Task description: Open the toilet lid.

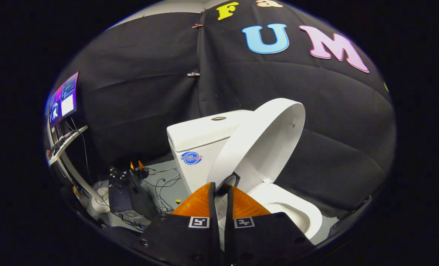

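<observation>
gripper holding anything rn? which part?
Yes: the gripper is shut on the toilet lid, pinching its edge at the near rim, low down. The lid is raised, tilted back toward the tank.

Your gripper (pixel 225 188) is sitting just before the toilet lid (pixel 264 144), its fingers nearly together with the lid's rim between their tips. The lid is standing raised and tilted back toward the tank (pixel 197 140), which is sitting behind and to its left. The bowl (pixel 297 210) is lying below the lid, right of your fingers. Cables (pixel 164 184) are trailing on the floor left of the tank, with a monitor (pixel 63 98) standing farther left on a stand (pixel 70 140).
</observation>
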Available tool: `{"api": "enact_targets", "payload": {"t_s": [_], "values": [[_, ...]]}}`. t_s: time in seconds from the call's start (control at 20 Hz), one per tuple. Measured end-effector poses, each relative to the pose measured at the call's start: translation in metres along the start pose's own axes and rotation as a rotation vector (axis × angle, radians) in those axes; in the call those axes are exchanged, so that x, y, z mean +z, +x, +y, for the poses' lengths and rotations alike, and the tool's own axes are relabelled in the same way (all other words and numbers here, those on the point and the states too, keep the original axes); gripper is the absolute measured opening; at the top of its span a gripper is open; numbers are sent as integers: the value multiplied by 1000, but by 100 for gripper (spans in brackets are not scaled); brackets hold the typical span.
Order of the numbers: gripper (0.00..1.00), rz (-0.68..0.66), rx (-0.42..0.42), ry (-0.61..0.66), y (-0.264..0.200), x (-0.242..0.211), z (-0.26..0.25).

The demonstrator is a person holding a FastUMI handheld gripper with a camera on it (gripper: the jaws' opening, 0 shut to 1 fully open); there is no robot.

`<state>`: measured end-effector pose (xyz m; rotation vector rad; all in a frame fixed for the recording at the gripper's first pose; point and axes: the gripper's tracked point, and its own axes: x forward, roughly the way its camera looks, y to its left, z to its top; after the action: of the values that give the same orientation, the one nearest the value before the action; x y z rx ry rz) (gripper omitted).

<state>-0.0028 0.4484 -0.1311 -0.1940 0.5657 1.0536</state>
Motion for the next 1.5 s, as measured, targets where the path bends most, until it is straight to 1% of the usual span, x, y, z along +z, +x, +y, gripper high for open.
{"api": "enact_targets", "payload": {"t_s": [0.1,0.15,0.2,0.25,0.3,0.35,0.4,0.45,0.55,0.6,0.65,0.75,0.95,1.05,1.15,1.25,1.3,1.4,1.5], "values": [[18,-4,0,-35,7,7,11],[18,-7,-3,-46,12,8,15],[23,-16,1,-53,17,11,21],[23,-15,20,-55,21,12,28],[33,-11,42,-57,24,10,36],[39,-8,41,-59,31,8,38],[53,-12,36,-60,38,9,38],[66,-23,48,-52,45,12,42],[89,-23,55,-22,54,15,51],[97,-21,55,-8,60,15,54],[99,-25,56,-3,61,18,58],[99,-25,50,-28,71,20,66],[100,-25,13,-116,88,20,70],[100,-14,-25,-149,94,14,63],[100,-25,-51,-132,95,15,59],[100,-30,-32,-101,91,14,62],[100,-36,-41,-102,91,17,58],[100,-63,-56,-114,85,30,46],[100,-93,-61,-118,68,44,45]]}}
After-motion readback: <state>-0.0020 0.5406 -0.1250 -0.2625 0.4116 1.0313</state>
